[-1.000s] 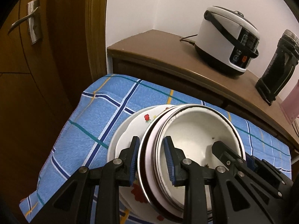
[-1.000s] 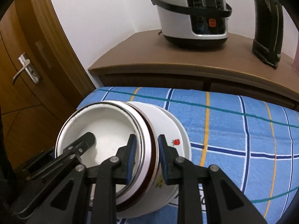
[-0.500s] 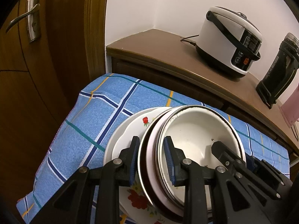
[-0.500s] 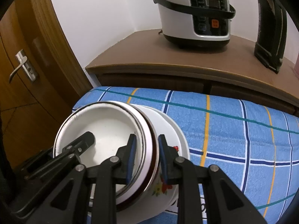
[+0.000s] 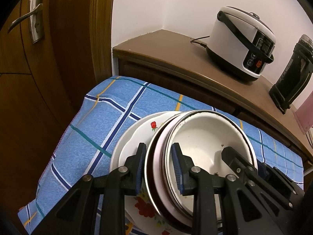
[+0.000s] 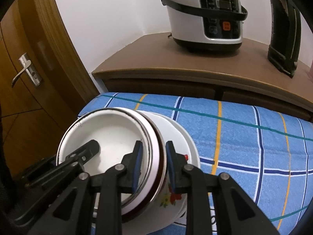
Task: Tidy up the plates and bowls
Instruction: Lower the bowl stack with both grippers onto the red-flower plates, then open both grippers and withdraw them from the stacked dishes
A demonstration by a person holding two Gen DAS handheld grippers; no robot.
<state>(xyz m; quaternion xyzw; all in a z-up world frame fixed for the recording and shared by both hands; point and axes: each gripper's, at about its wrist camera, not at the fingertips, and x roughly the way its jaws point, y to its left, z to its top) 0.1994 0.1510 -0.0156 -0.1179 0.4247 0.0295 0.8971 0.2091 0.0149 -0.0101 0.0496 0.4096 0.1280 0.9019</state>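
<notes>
A stack of nested bowls point(image 5: 205, 137) with a white enamel bowl on top is held between both grippers, above a white floral plate point(image 5: 137, 135) and the blue checked cloth. My left gripper point(image 5: 159, 168) is shut on the stack's left rim, one finger inside and one outside. My right gripper point(image 6: 153, 166) is shut on the stack's point(image 6: 117, 133) right rim the same way. The floral plate point(image 6: 187, 146) shows under the stack. Each gripper shows inside the bowl in the other's view.
The blue checked tablecloth point(image 6: 244, 141) covers the table. Behind it stands a brown cabinet point(image 6: 195, 64) with a white rice cooker point(image 6: 205, 15) and a black appliance point(image 6: 283, 29). A wooden door with a metal handle point(image 5: 29, 19) is at left.
Both grippers and the bowl stack have risen and pulled back a little; more cloth and door show beyond the stack. The grip has not changed.
</notes>
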